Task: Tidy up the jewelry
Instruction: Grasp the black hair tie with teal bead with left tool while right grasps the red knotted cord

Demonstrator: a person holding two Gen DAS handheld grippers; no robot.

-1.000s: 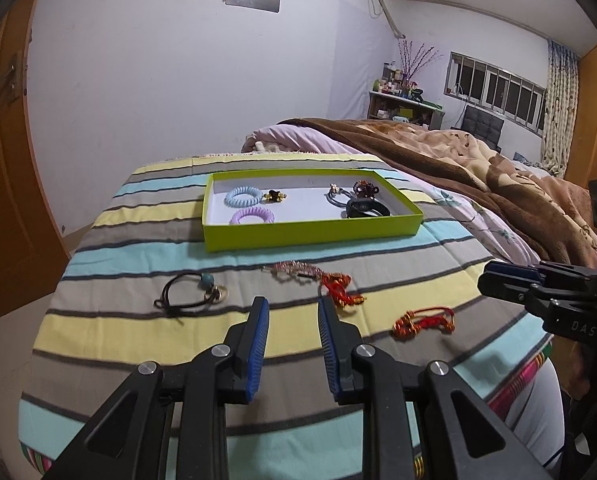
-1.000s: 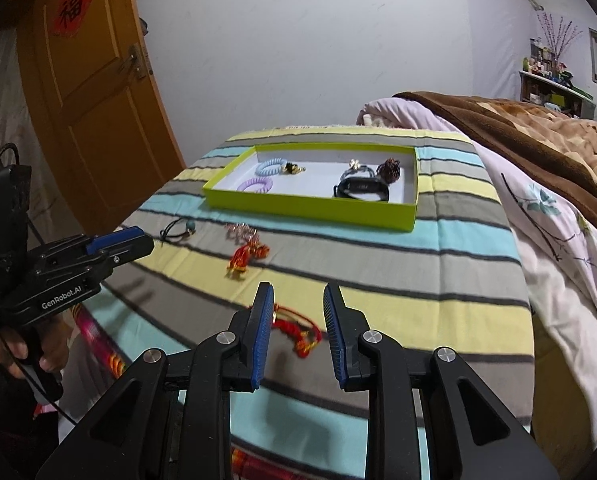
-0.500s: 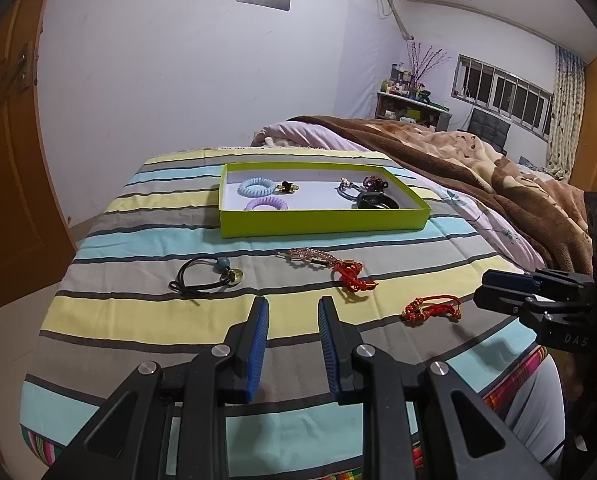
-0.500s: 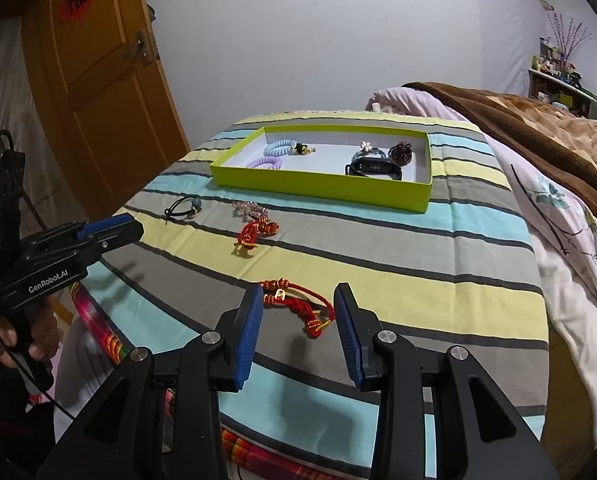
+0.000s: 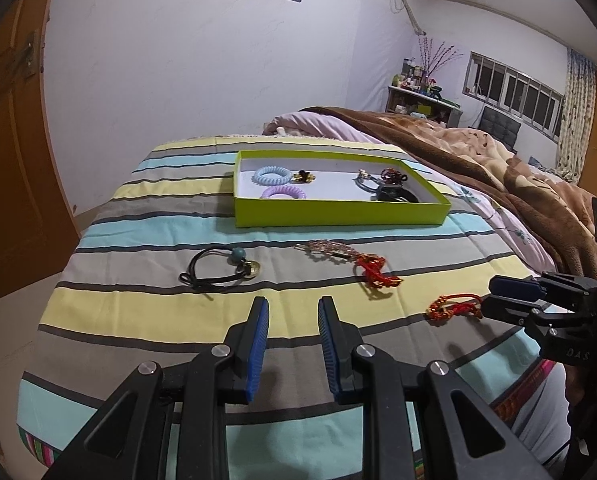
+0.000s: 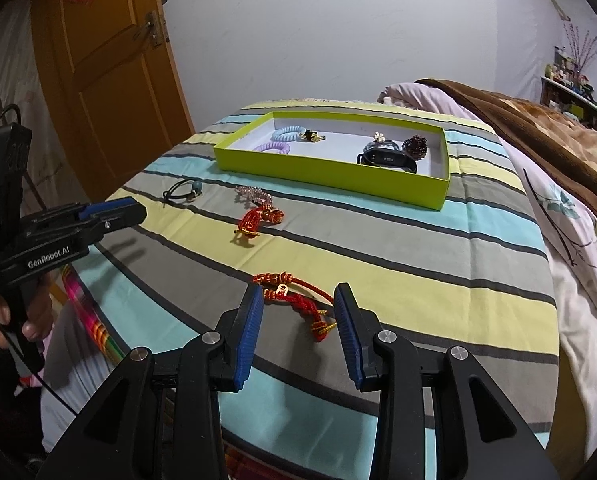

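Right gripper [image 6: 298, 300], at the bottom centre of its own view, is standing with its blue-padded jaws apart, having just been opening, and the red braided cord bracelet with gold beads [image 6: 298, 300] is lying on the striped cloth between them, untouched. Left gripper [image 5: 292, 312] is hovering with jaws apart and empty at the bottom of its view. Farther up, a red tassel charm with pinkish beads [image 6: 258, 214] is lying mid-frame, and the lime-green cardboard tray [image 6: 338, 178] is sitting beyond it.
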